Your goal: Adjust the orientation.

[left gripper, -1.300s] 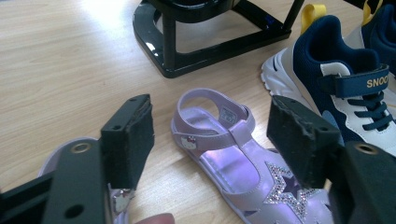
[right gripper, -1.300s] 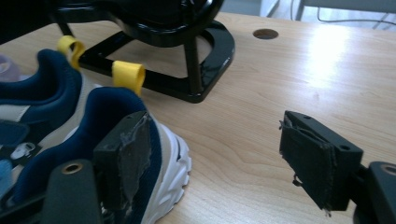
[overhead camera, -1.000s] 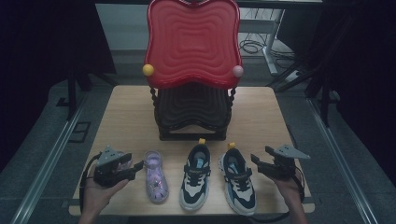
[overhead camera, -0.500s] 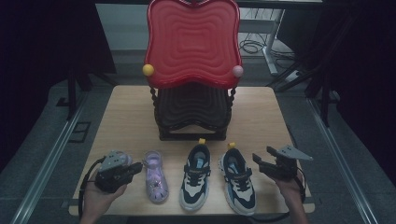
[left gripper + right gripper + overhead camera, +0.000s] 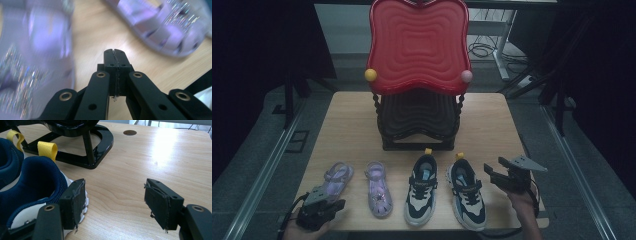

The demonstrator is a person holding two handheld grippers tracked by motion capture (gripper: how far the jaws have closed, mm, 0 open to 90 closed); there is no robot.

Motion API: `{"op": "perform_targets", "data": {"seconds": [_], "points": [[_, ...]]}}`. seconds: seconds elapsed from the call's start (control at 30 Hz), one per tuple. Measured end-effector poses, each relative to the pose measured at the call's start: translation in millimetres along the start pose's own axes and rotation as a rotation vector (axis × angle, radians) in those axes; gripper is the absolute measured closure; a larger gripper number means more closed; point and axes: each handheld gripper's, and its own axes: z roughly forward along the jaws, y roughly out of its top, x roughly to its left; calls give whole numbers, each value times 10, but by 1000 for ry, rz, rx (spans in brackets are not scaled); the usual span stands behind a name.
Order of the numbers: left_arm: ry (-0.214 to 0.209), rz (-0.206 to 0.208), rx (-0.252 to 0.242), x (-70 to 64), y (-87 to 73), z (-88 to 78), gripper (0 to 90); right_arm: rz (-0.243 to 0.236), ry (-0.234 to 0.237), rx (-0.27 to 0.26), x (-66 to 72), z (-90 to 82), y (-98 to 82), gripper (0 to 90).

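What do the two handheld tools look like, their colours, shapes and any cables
Both are black, boxy handheld tools. The left tool has flat black linkage arms with brass-ringed pivot holes and narrow ridged tips, and a dark cable loops off beside it. The right tool has a grey three-cornered plate on top; its jaws carry thick black pads with frayed edges, and a black cable trails below the hand. No sleeves are visible.
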Motion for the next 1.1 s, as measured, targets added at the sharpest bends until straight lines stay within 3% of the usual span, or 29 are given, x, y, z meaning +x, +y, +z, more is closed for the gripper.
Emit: {"op": "perform_targets", "data": {"seconds": [0.1,0.27,0.73,0.97,1.1], "points": [[41,-31,5,90,-110,-44,897,-2,1,1,10,11,-2,336],[56,-72,1,179,-196,-96,898,-6,0,7,29,32,-5,336],[71,-63,29,229,-187,-137,896,11,-8,9,16,20,-28,337],[100,-85,22,273,-206,-139,897,13,-10,12,20,28,-36,337],[85,-90,22,330,-183,-159,897,15,-10,13,28,28,-36,337]]}}
